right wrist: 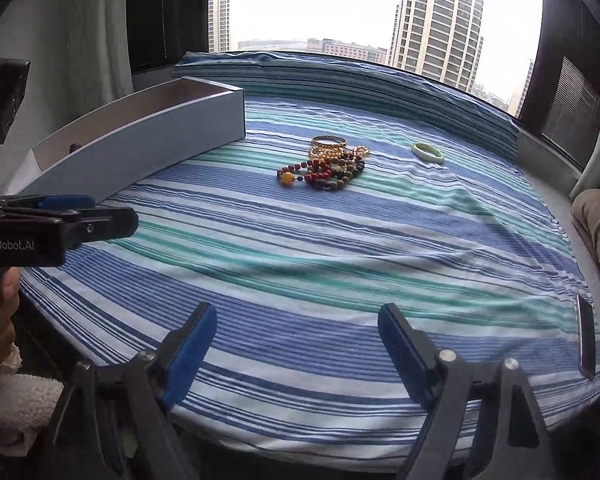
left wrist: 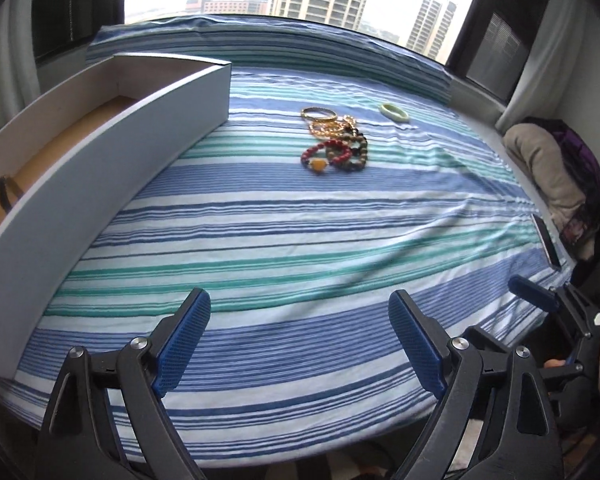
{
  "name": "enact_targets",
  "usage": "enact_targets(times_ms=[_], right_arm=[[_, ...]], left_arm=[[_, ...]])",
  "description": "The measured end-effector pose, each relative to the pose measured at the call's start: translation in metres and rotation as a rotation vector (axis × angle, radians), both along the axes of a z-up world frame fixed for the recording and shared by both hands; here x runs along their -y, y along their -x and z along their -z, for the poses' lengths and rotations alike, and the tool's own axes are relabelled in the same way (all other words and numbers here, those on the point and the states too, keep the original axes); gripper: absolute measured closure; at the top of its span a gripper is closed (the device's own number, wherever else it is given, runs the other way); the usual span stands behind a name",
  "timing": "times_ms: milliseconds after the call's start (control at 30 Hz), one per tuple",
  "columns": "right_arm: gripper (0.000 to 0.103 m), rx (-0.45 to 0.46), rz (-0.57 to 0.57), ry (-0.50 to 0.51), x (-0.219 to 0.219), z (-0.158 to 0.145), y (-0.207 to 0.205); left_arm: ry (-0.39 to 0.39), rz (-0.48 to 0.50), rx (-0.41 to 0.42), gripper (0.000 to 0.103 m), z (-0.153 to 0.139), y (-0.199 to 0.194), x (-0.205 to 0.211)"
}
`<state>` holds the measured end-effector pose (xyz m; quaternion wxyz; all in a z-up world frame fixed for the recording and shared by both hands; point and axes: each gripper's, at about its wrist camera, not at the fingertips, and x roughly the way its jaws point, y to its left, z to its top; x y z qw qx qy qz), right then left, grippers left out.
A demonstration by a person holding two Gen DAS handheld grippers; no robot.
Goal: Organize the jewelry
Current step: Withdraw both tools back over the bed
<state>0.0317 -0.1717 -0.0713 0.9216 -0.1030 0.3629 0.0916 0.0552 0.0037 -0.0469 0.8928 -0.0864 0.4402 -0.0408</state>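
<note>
Bracelets heaped beside drawer

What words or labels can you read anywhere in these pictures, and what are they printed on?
"GenRobot.AI", with the G cut off at the picture's edge: white lettering on the black body of the left hand-held gripper, seen in the right wrist view.
No other text can be read: the jewelry pile, green bangle, long box and striped sheet show none, and the buildings outside the window carry no legible signs.

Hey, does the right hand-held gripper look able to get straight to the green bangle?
Probably yes. The right hand-held gripper is open and empty, and only bare striped sheet lies before the green bangle, which sits apart from the bead pile.
</note>
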Motion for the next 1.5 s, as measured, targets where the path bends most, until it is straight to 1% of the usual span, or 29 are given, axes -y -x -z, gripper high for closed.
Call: enact_targets(times_ms=[100, 167, 300, 400, 900, 1500], right_arm=[[0.019, -0.036, 0.008, -0.022, 0.005, 0.012, 0.004], [0.018, -0.043, 0.006, -0.024, 0.002, 0.014, 0.008], [0.018, -0.022, -0.009, -0.016, -0.004, 0.01, 0.006], [0.018, -0.014, -0.018, -0.017, -0.009, 0.008, 0.006], [0.018, -0.028, -0.018, 0.004, -0.016, 0.012, 0.008], [0.018, -0.038, -0.019, 0.004, -0.019, 0.013, 0.007]], left_arm=[[-0.005, 0.014, -0.007, 0.012, 0.002, 0.003, 0.006], [-0.019, 0.012, 0.0, 0.012, 0.001, 0.005, 0.007], [-0.03, -0.005, 0.013, 0.009, -0.001, 0.007, 0.004], [-0.028, -0.018, 0.007, 0.009, 0.002, 0.007, 0.002], [-0.039, -0.03, -0.02, 0.009, 0.009, 0.004, 0.001], [-0.052, -0.038, -0.047, 0.009, 0.015, 0.002, -0.002]])
